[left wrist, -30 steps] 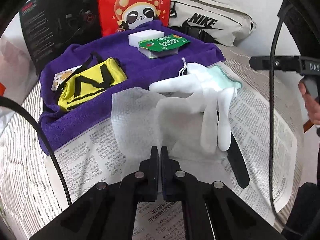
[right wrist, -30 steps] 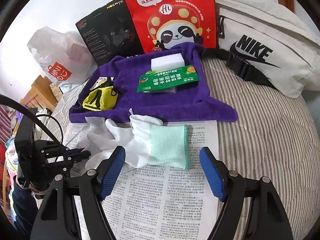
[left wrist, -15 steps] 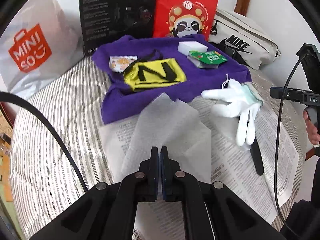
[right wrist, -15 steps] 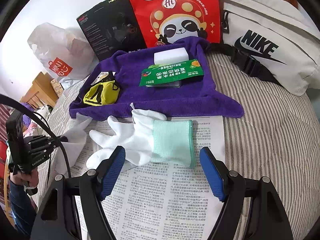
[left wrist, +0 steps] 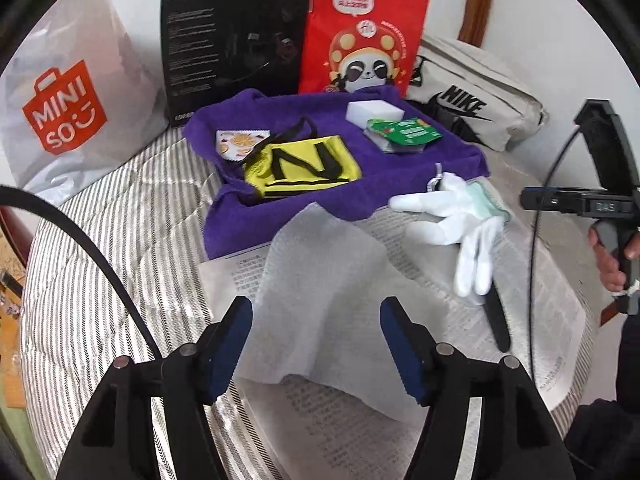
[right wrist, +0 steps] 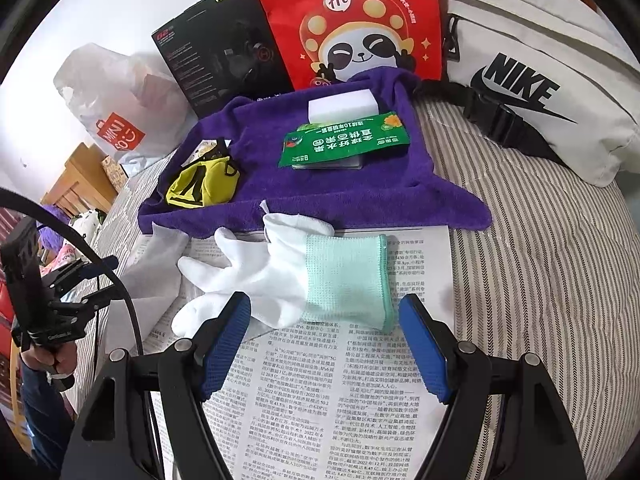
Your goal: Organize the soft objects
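Note:
A thin white cloth sheet (left wrist: pixel 320 292) lies on the newspaper (left wrist: pixel 532 280), just ahead of my open, empty left gripper (left wrist: pixel 316 336). A white glove with a mint cuff (left wrist: pixel 464 220) lies to its right, and fills the middle of the right wrist view (right wrist: pixel 280 276). My right gripper (right wrist: pixel 324 340) is open and empty, its fingers on either side of the glove's cuff end, just short of it. A purple towel (right wrist: pixel 360 196) behind carries a yellow pouch (right wrist: pixel 204 184), a white sponge (right wrist: pixel 340 104) and a green packet (right wrist: pixel 344 144).
A Miniso plastic bag (left wrist: pixel 68 108), a black box (left wrist: pixel 232 40), a red panda bag (left wrist: pixel 360 36) and a white Nike bag (right wrist: pixel 540 76) line the back. A black flat strip (left wrist: pixel 496 320) lies under the glove's fingers. The striped bedding (right wrist: pixel 540 280) surrounds the newspaper.
My left gripper pulled the white sheet back and to the left off the glove, then opened and let it go. The right gripper moved a little closer to the glove.

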Demonstrator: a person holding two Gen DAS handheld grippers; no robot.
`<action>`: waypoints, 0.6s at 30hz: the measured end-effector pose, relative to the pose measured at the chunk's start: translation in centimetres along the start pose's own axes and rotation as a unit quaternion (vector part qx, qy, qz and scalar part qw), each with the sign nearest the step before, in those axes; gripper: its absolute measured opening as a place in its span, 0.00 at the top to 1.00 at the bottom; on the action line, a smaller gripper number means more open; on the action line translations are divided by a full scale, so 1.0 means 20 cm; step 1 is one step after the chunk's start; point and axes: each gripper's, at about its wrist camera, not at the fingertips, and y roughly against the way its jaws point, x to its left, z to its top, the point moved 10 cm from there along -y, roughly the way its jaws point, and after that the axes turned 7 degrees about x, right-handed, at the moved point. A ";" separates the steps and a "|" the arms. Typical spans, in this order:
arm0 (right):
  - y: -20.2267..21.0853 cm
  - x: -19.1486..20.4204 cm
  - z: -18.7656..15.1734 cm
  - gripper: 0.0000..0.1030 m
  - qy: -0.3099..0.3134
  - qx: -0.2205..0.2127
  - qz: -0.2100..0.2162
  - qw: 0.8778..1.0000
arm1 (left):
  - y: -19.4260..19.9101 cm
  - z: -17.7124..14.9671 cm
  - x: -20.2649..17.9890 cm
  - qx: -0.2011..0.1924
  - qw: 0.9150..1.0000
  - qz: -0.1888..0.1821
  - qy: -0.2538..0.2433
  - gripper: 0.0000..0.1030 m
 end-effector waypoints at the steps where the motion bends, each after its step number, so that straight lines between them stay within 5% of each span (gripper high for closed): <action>1: 0.00 0.00 0.00 0.26 0.000 0.001 0.000 1.000 | 0.01 0.00 -0.01 -0.001 1.000 -0.005 -0.002 0.36; 15: -0.05 0.03 -0.03 0.26 0.009 0.015 0.007 1.000 | 0.10 0.01 -0.27 -0.020 0.998 -0.039 -0.055 0.29; 18: -0.05 0.03 -0.03 0.26 0.009 0.018 0.009 1.000 | 0.05 -0.01 -0.26 -0.012 0.998 -0.018 -0.059 0.29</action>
